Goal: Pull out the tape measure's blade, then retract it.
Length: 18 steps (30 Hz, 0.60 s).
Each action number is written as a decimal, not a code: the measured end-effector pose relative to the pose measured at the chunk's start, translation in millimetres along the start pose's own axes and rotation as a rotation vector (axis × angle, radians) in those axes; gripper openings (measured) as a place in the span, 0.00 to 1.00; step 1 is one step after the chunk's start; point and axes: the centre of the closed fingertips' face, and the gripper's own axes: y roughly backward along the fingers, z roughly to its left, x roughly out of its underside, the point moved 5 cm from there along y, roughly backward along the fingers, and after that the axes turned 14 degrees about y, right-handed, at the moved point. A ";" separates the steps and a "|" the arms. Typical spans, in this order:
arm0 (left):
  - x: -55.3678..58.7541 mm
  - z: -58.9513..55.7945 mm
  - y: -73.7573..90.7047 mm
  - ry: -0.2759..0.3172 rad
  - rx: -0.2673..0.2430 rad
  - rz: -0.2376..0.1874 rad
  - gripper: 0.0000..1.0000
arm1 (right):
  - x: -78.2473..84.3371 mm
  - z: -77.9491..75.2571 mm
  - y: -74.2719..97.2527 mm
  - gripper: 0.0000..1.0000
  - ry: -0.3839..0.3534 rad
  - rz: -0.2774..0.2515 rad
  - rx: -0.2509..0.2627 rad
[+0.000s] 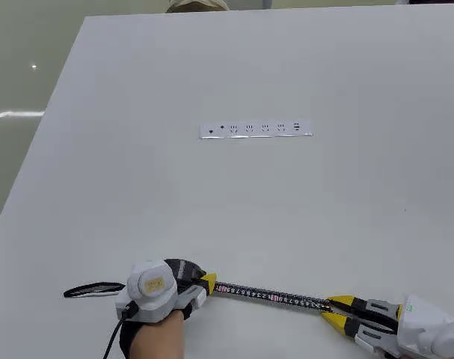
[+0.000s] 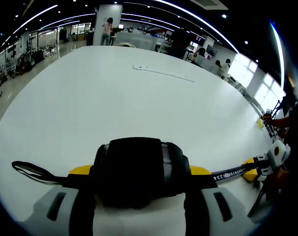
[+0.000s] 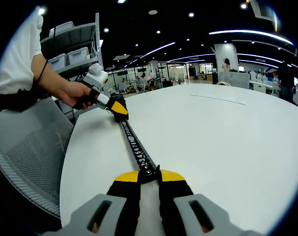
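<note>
The left gripper (image 1: 203, 283) grips the black rounded case (image 2: 136, 167); its dark numbered blade (image 1: 271, 297) runs four-o'clock into the clenched right gripper (image 1: 333, 308).

A white power strip (image 1: 256, 129) lies flat near the middle of a broad white table (image 1: 137, 187). A grey mesh chair (image 3: 26, 157) stands beside the table's edge, shelves (image 3: 72, 37) with storage bins (image 3: 81, 54) behind it.

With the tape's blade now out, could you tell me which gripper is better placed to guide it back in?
Likely the right: the right gripper is shut on the tip of the black numbered blade, while the left gripper clamps the black tape measure case.
</note>
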 end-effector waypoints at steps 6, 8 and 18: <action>0.3 -0.1 -0.7 0.000 0.000 0.000 0.72 | -0.9 0.6 -1.4 0.13 0.002 -0.001 -0.002; 0.4 0.0 -0.9 0.000 0.000 0.000 0.72 | -1.7 1.0 -2.8 0.13 0.003 -0.001 -0.004; 0.2 -0.1 -0.6 0.000 -0.001 0.001 0.72 | -6.1 3.3 -13.2 0.13 0.009 -0.004 -0.020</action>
